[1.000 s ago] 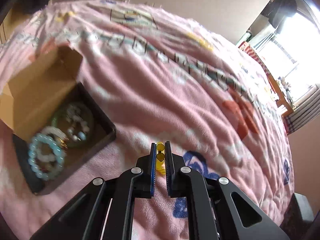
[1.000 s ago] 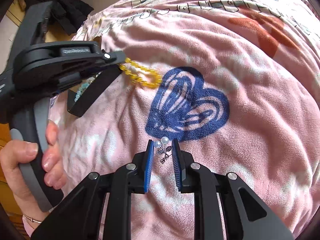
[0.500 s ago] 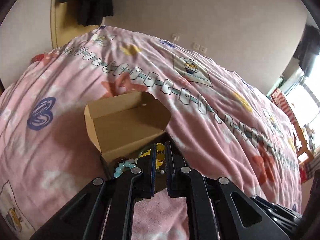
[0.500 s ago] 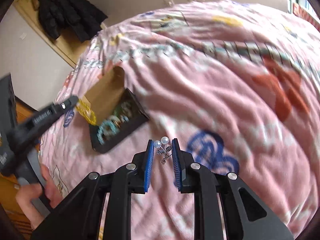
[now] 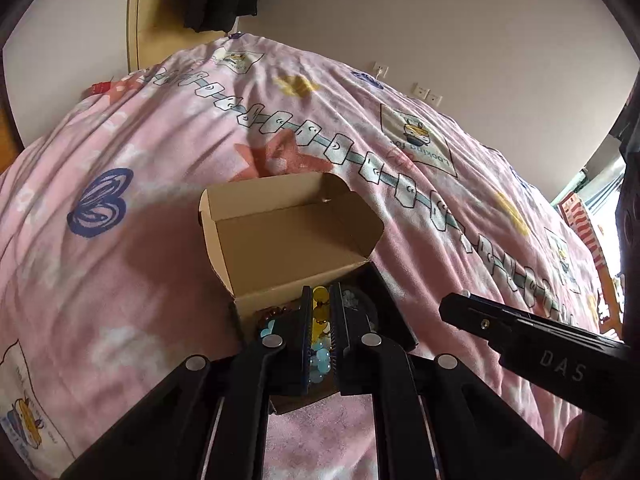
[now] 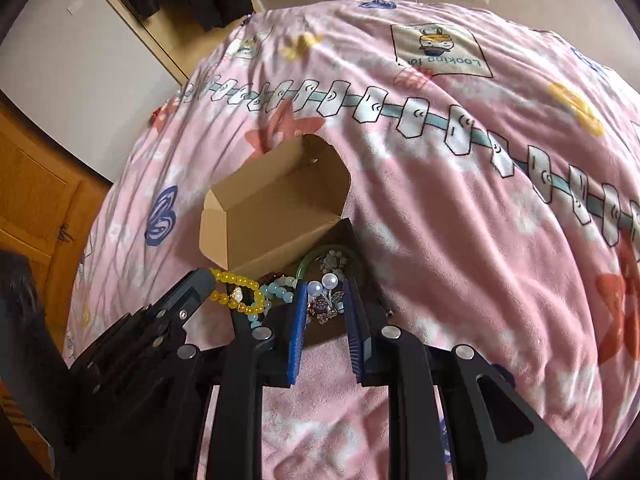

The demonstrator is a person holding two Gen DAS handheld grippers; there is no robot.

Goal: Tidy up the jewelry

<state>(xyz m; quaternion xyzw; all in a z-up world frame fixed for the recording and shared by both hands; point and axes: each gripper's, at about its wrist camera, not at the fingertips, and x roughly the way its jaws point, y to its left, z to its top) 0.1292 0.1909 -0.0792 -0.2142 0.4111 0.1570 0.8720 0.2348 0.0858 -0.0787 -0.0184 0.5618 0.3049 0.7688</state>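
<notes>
Hovering over the open cardboard box (image 6: 276, 216) on the pink blanket (image 6: 460, 208), the left gripper (image 5: 320, 300) has its jaws narrowly clamped on a yellow bead bracelet (image 6: 240, 294). Just beside it above the box, the right gripper (image 6: 326, 292) pinches a pearl brooch (image 6: 326, 294).

Two wrist fisheyes, close over one box on the bed

Each looks forward along its own fingers, low and near the open cardboard box (image 5: 292, 240) on the pink blanket (image 5: 120, 280), facing the far wall; both share box (image 6: 276, 208), blanket and wall, and each catches the other gripper at its edge
</notes>
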